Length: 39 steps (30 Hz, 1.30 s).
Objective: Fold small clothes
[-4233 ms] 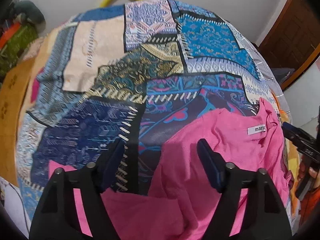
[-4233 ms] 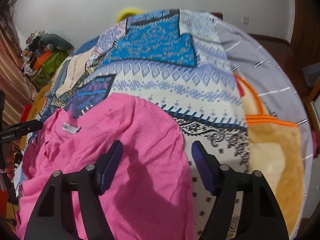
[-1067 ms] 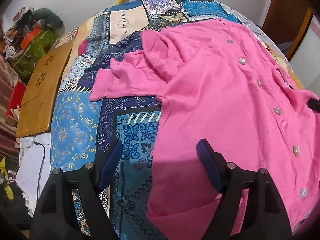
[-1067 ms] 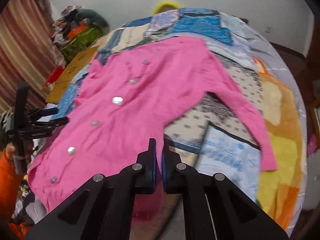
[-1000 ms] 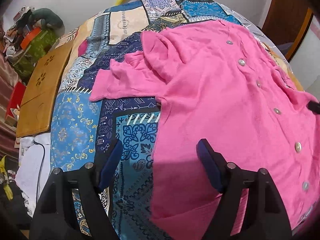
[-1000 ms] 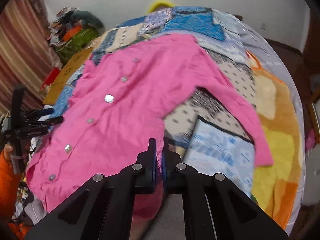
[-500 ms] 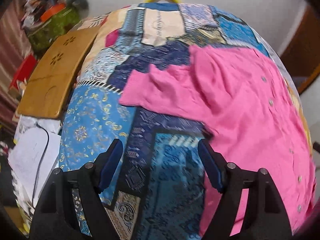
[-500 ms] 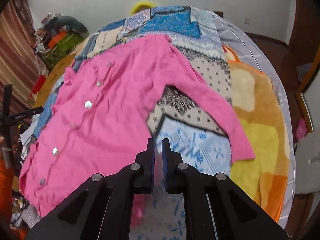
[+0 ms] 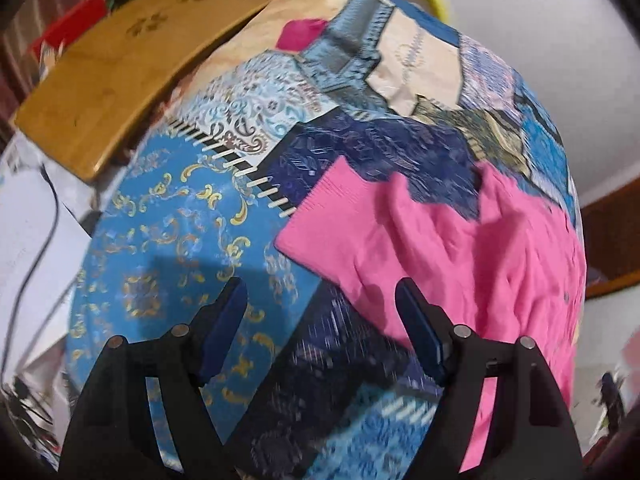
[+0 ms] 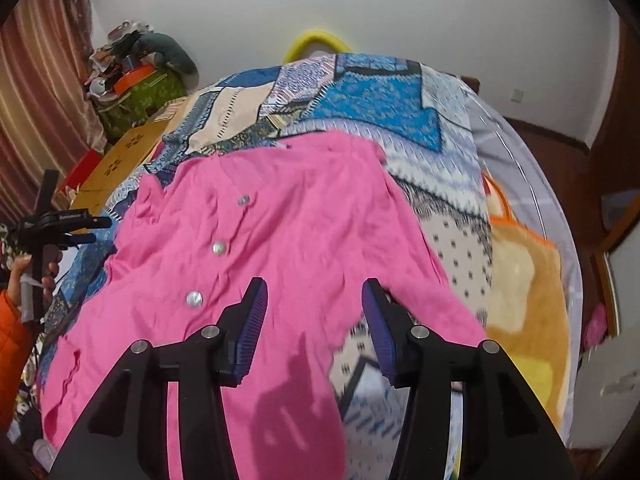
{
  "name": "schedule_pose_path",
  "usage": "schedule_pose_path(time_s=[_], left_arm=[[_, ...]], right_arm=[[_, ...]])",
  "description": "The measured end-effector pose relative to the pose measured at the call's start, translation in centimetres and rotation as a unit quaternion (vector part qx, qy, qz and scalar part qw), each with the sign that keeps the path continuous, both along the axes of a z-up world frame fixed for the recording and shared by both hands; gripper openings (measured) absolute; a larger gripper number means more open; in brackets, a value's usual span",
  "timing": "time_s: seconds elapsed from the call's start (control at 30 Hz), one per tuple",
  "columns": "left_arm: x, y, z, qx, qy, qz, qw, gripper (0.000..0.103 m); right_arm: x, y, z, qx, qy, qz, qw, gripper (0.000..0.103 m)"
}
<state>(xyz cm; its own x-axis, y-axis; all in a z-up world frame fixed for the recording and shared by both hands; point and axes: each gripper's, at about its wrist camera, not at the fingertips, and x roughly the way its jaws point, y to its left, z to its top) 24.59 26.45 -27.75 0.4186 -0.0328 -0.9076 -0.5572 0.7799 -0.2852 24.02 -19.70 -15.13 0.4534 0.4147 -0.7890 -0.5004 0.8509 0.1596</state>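
A pink buttoned cardigan (image 10: 288,240) lies spread face up on the patchwork bedspread (image 10: 380,108). Its jaws opening, my right gripper (image 10: 314,292) hovers above the cardigan's lower right side, the pads clear of the cloth. In the left wrist view the cardigan's crumpled left sleeve (image 9: 360,224) ends in a ribbed cuff over the bedspread (image 9: 168,216). My left gripper (image 9: 320,300) stands open just short of that cuff, with only bedspread between its fingers. The left gripper (image 10: 76,220) also shows at the far left of the right wrist view, held by a hand with an orange sleeve.
A wooden board (image 9: 120,60) lies off the bed's left edge, with a cable on the pale floor (image 9: 24,240) beside it. An orange-yellow plush blanket (image 10: 524,280) covers the bed's right side. Clutter (image 10: 136,72) is piled in the left corner by a striped curtain.
My right gripper, shut on the cardigan's hem before, has opened and let it go, and has lifted. My left gripper has swung left from the cardigan's body toward the sleeve cuff, rolling as it went.
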Motion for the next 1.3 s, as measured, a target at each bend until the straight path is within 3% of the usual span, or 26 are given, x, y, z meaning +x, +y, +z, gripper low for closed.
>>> schedule_pose_path(time_s=[0.2, 0.37, 0.47, 0.53, 0.6, 0.7, 0.9, 1.07, 1.3], left_arm=[[1.4, 1.4, -2.8, -0.068, 0.011, 0.018, 0.9975, 0.070], [2.8, 0.7, -3.0, -0.069, -0.009, 0.002, 0.9975, 0.067], [3.9, 0.4, -3.0, -0.050, -0.010, -0.004, 0.9987, 0.045], [4.6, 0.4, -3.1, -0.054, -0.010, -0.010, 0.9985, 0.017], [5.2, 0.4, -3.0, -0.048, -0.004, -0.008, 0.9988, 0.012], [5.6, 0.1, -2.1, 0.008, 0.009, -0.011, 0.9999, 0.010], [4.1, 0.5, 4.4, 0.109, -0.038, -0.002, 0.9934, 0.010], [2.7, 0.8, 11.9, 0.198, -0.093, 0.011, 0.9756, 0.010], [2.2, -2.2, 19.0, 0.221, -0.166, -0.023, 0.9608, 0.010]], right_arm=[[1.4, 1.7, 0.0, 0.003, -0.006, 0.016, 1.000, 0.046], [1.8, 3.0, -0.7, -0.002, -0.002, 0.031, 1.000, 0.046], [1.9, 3.6, -1.0, -0.005, -0.002, 0.036, 0.999, 0.046], [1.9, 3.7, -1.1, -0.001, 0.001, 0.038, 0.999, 0.046], [1.9, 3.7, -1.1, 0.000, 0.001, 0.038, 0.999, 0.046], [1.8, 3.5, -0.8, 0.004, 0.001, 0.034, 0.999, 0.046], [1.4, 2.9, 0.0, 0.002, -0.007, 0.030, 1.000, 0.046], [1.1, 2.4, 0.9, 0.011, -0.016, 0.025, 1.000, 0.046], [0.7, 1.6, 1.6, 0.022, -0.020, 0.018, 0.999, 0.046]])
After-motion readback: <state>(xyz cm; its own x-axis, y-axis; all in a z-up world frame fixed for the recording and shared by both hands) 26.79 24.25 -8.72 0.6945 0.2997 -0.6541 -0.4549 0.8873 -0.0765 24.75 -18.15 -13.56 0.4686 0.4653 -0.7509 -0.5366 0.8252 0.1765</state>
